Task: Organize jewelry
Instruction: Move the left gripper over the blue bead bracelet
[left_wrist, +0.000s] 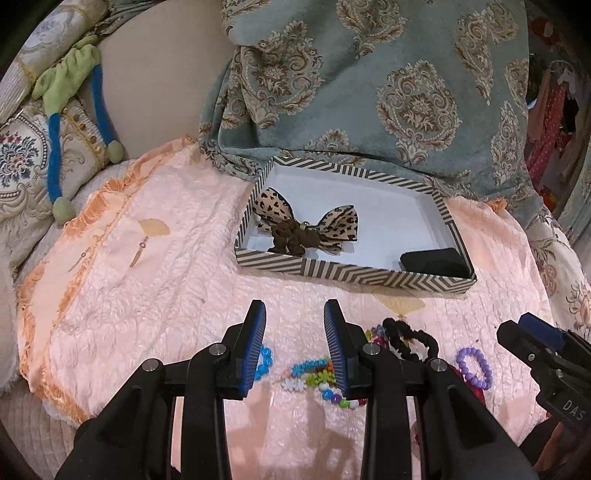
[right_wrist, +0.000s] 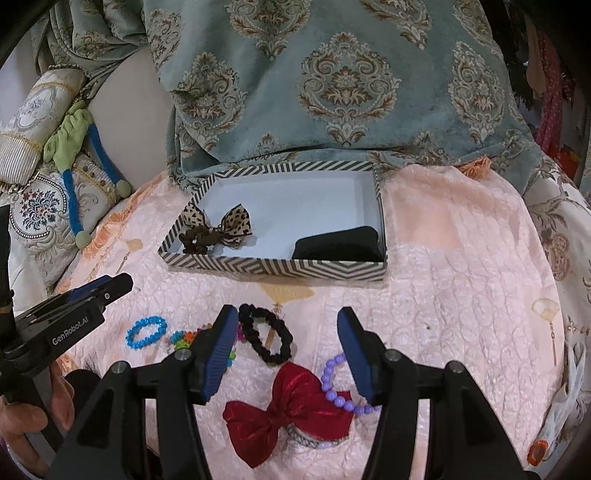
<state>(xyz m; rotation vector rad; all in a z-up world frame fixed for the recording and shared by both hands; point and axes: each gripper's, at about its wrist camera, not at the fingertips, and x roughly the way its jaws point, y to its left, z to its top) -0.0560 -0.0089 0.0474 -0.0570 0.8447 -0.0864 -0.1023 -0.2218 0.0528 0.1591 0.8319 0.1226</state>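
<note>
A striped box (left_wrist: 332, 271) (right_wrist: 273, 266) sits on a pink quilt and holds a leopard-print bow with a brown scrunchie (left_wrist: 306, 227) (right_wrist: 218, 227) and a black pad (left_wrist: 436, 262) (right_wrist: 338, 243). My left gripper (left_wrist: 294, 325) is open and empty above multicolour bead bracelets (left_wrist: 314, 373) and a blue bracelet (left_wrist: 265, 360) (right_wrist: 146, 331). My right gripper (right_wrist: 288, 325) is open and empty above a black scrunchie (right_wrist: 266, 336) (left_wrist: 410, 338), a red bow (right_wrist: 288, 410) and a purple bead bracelet (right_wrist: 334, 384) (left_wrist: 474, 365).
A teal patterned cushion (right_wrist: 332, 81) leans behind the box. A green and blue plush toy (left_wrist: 74, 122) and embroidered pillows (left_wrist: 22, 158) lie at the left. The quilt (left_wrist: 147, 277) drops off at its fringed left edge. Hanging clothes (left_wrist: 550, 122) are at the right.
</note>
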